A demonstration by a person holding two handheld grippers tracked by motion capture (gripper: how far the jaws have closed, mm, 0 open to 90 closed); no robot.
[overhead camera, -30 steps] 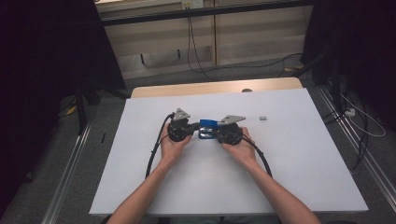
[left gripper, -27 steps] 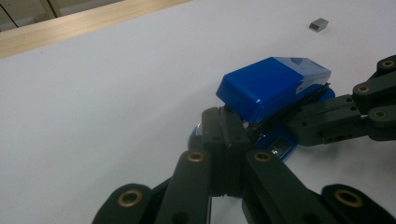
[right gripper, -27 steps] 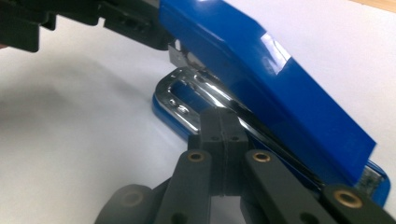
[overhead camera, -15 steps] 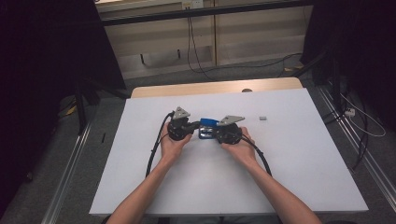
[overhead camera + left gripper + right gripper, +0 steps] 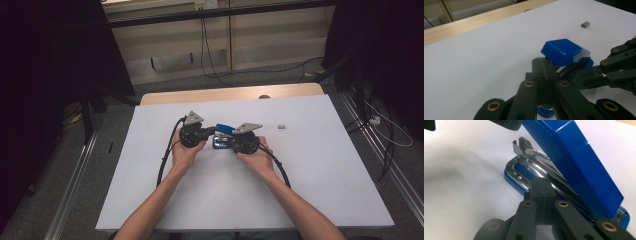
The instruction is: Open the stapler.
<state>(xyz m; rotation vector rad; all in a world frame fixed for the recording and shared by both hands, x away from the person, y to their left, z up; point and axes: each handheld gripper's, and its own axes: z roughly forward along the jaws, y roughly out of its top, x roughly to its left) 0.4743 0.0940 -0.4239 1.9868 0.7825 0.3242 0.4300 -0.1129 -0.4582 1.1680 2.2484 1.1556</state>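
From above, the left tongs (image 5: pixel 207 133) and right tongs (image 5: pixel 227 143) meet at a blue stapler (image 5: pixel 223 129) on the white surface (image 5: pixel 320 165). In the left gripper view the tongs (image 5: pixel 544 67) are pressed together under the stapler's raised blue lid (image 5: pixel 563 50); in the right gripper view the tongs (image 5: pixel 542 185) are likewise together, against its chrome magazine (image 5: pixel 529 162)

Blue stapler (image 5: pixel 223 135) lies mid-table on the white sheet, its lid hinged open.
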